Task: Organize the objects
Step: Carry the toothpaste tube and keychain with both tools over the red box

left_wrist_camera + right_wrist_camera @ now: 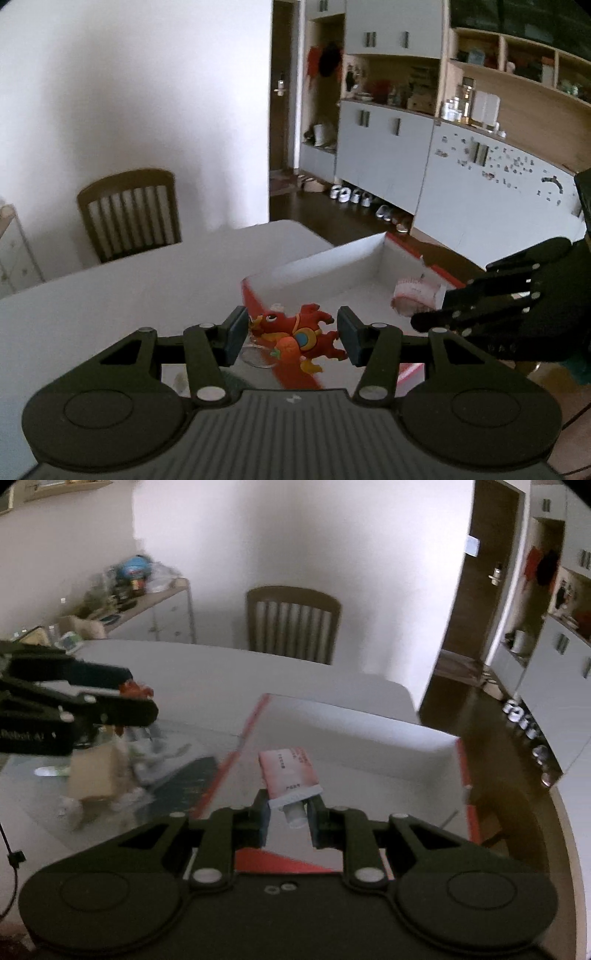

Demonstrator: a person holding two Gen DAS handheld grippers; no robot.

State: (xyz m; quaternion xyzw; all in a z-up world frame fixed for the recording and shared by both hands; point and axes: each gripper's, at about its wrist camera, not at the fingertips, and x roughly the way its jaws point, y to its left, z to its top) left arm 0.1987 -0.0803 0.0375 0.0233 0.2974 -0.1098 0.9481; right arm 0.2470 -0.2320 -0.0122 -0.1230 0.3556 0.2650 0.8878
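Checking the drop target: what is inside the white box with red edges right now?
The white box shows only bare white floor. The pink tube hangs over it in the right gripper, hiding some floor; its near corner is hidden behind the gripper body.

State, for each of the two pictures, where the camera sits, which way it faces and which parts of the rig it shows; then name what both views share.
Left wrist: sits behind the left gripper, facing down over the red toy it grips toward the box; the right gripper shows at right.
Right wrist: sits behind the right gripper, facing the tube above the box; the left gripper shows at left.
Shared: box, table, chair, toy, tube.
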